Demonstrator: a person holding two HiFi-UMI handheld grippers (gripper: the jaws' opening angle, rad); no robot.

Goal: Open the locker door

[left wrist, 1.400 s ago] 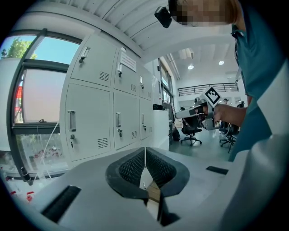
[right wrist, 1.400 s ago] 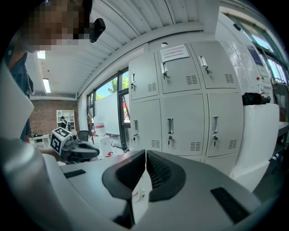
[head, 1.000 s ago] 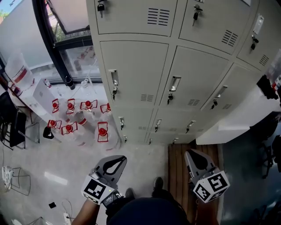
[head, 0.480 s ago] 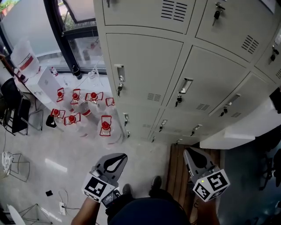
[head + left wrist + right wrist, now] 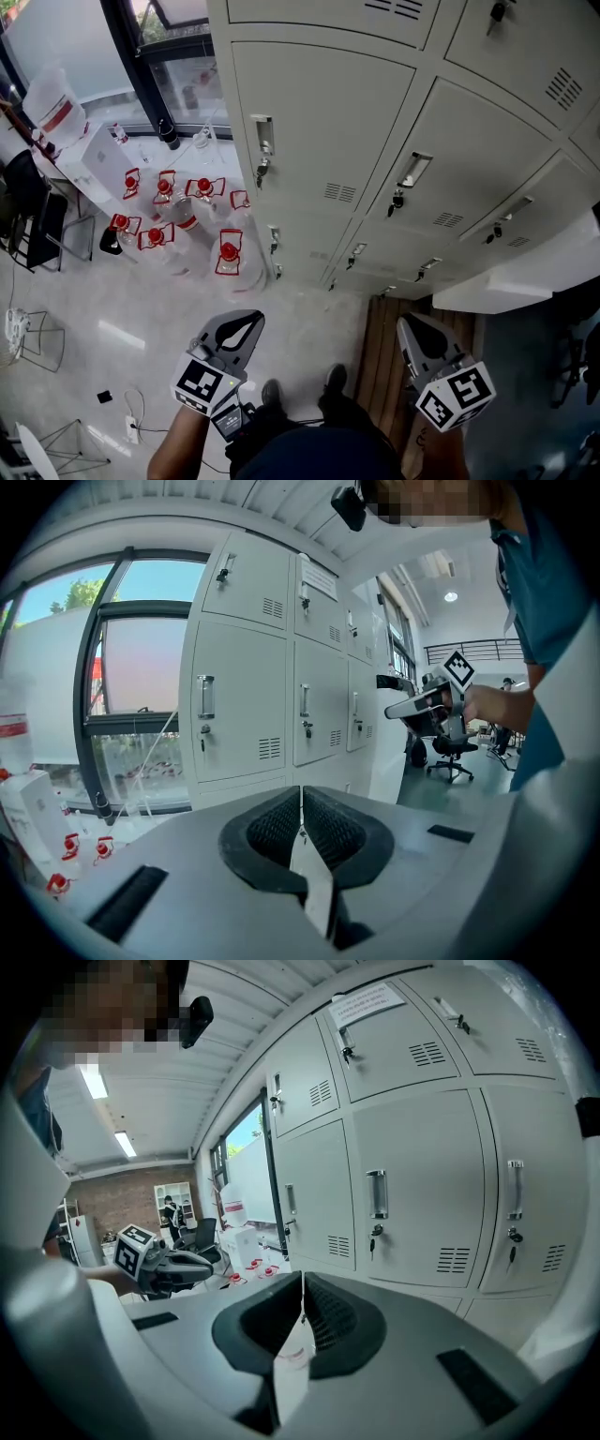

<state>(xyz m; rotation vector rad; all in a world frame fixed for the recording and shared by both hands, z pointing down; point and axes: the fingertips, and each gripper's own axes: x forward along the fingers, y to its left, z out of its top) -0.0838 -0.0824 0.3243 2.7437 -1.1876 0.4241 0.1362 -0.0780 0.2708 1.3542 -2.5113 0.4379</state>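
Note:
A bank of beige lockers [image 5: 319,131] fills the upper head view, every door shut. The nearest door carries a recessed metal handle [image 5: 262,134] with a key [image 5: 262,172] hanging under it; the door to its right has its own handle [image 5: 413,170]. My left gripper [image 5: 249,322] is low over the floor, well short of the lockers, shut with nothing in it. My right gripper [image 5: 405,328] is level with it, also shut and empty. In the left gripper view the pads [image 5: 323,827] meet; in the right gripper view the pads [image 5: 323,1316] meet too.
Several clear water bottles with red caps [image 5: 178,211] stand on the floor left of the lockers, by a black window post [image 5: 141,80]. A white counter [image 5: 511,281] juts out at the right. A chair [image 5: 28,220] is at far left. My shoes [image 5: 333,380] stand beside a wooden strip [image 5: 380,361].
The lockers have slid down and grown larger in the head view, so I am closer to them. Both grippers stay low and shut.

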